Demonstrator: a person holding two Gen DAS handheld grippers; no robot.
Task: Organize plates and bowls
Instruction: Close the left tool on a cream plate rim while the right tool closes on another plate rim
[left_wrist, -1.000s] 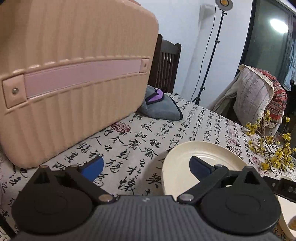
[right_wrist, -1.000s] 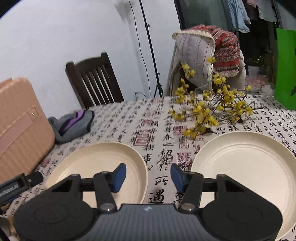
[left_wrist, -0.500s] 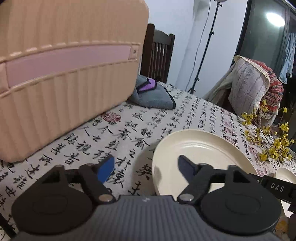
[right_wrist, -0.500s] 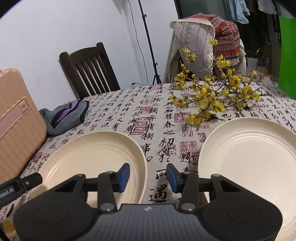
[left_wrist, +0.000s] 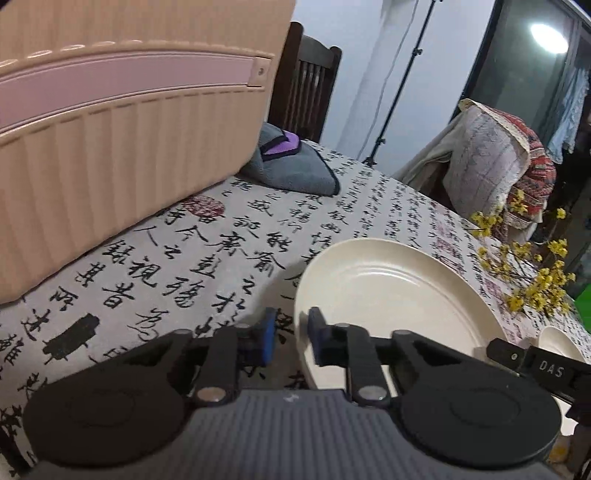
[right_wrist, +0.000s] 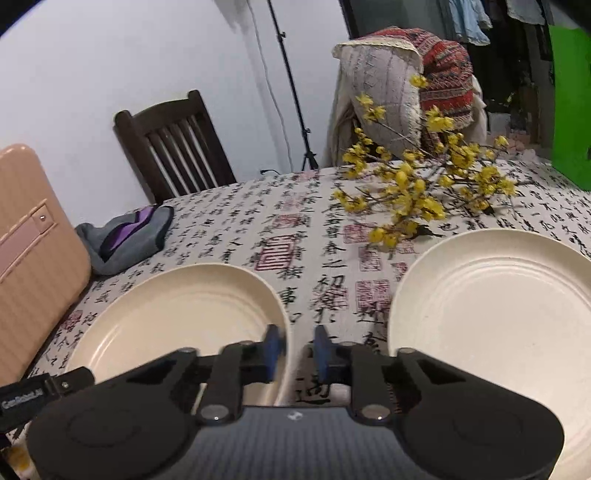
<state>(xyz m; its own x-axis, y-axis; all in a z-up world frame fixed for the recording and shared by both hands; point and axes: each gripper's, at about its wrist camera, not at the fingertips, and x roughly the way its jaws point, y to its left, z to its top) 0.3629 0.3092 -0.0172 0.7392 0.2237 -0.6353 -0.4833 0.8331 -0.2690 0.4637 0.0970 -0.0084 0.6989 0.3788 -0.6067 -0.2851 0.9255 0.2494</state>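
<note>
A cream plate (left_wrist: 388, 295) lies on the calligraphy tablecloth (left_wrist: 221, 258). My left gripper (left_wrist: 291, 338) straddles its left rim. The jaws are closing, with the rim between the blue pads (left_wrist: 267, 338) and a sliver of cloth showing beside the outer pad. In the right wrist view the same plate (right_wrist: 184, 314) sits at the left. My right gripper (right_wrist: 297, 347) is shut on its right rim, one pad inside and one outside. A second cream plate (right_wrist: 491, 314) rests to the right, untouched.
A ribbed pink suitcase (left_wrist: 110, 147) fills the table's left side, with a grey and purple cloth (left_wrist: 291, 166) behind it. A branch of yellow flowers (right_wrist: 417, 192) lies beyond the plates. A dark wooden chair (right_wrist: 173, 144) and a blanket-draped chair (right_wrist: 406, 85) stand at the far edge.
Both grippers' jaws have narrowed from wide apart to a small gap around the left plate's rims. The left view has tipped down a little and the plate looks nearer.
</note>
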